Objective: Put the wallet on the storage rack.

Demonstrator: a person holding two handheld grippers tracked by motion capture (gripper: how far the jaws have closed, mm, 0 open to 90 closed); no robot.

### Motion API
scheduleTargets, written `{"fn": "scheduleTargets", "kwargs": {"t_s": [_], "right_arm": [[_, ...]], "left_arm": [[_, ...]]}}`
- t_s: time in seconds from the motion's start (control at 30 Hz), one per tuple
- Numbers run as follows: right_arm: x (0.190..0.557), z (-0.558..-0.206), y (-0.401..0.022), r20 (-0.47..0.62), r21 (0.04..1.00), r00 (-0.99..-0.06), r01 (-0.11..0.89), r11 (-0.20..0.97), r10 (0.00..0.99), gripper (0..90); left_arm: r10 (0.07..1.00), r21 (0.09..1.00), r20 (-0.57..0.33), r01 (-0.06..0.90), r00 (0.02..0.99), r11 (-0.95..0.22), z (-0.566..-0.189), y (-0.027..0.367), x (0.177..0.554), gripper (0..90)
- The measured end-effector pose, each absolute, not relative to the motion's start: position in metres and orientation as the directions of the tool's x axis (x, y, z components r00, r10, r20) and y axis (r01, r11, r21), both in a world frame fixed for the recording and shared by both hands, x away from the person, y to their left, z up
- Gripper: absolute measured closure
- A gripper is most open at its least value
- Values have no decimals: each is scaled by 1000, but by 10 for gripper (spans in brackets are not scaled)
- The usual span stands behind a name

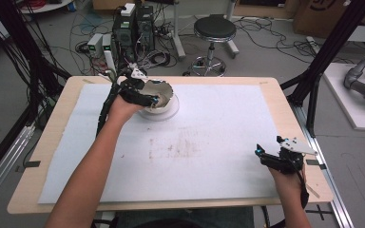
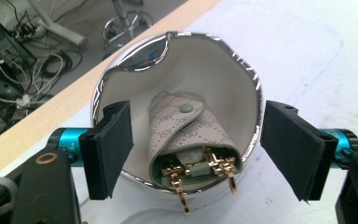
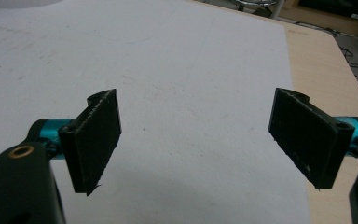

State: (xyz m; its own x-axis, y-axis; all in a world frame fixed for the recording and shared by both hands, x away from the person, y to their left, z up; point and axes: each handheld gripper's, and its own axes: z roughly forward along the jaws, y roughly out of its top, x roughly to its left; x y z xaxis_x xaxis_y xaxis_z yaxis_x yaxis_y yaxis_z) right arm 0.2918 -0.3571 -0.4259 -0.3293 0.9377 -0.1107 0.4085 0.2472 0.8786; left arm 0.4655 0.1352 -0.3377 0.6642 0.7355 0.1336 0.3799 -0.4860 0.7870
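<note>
The key pouch (image 2: 193, 140), a soft beige patterned fold with a snap stud and brass hooks spilling from its open end, lies inside the shiny metal bowl (image 2: 242, 70), which sits on a clear round plate (image 1: 168, 112) at about eleven o'clock on the worktop (image 1: 38, 187). By its look the pouch is light and limp; it would sag if pinched at one corner, so the folded body near the snap seems the better hold, clear of the loose hooks that could snag the rim. The bowl is stiff, thin-walled and slick, likely to slide or tip if squeezed low. The left tool (image 2: 196, 149) stands released, its jaws spread on either side of the bowl and clear of its wall, with nothing gripped. The right tool (image 3: 200, 140) rests at four o'clock above the white mat (image 3: 168, 60), jaws wide and holding nothing.
</note>
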Motion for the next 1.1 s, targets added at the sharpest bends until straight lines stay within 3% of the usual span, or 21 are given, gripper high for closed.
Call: {"fn": "scheduleTargets", "kwargs": {"t_s": [0.63, 1.1], "right_arm": [[323, -427, -320, -119, 873, -424, 386, 298, 898, 171], [333, -427, -312, -110, 875, -444, 382, 299, 889, 171]], "left_arm": [[743, 858, 104, 318, 661, -404, -327, 181, 413, 217], [723, 893, 28, 307, 690, -328, -348, 214, 373, 203]]}}
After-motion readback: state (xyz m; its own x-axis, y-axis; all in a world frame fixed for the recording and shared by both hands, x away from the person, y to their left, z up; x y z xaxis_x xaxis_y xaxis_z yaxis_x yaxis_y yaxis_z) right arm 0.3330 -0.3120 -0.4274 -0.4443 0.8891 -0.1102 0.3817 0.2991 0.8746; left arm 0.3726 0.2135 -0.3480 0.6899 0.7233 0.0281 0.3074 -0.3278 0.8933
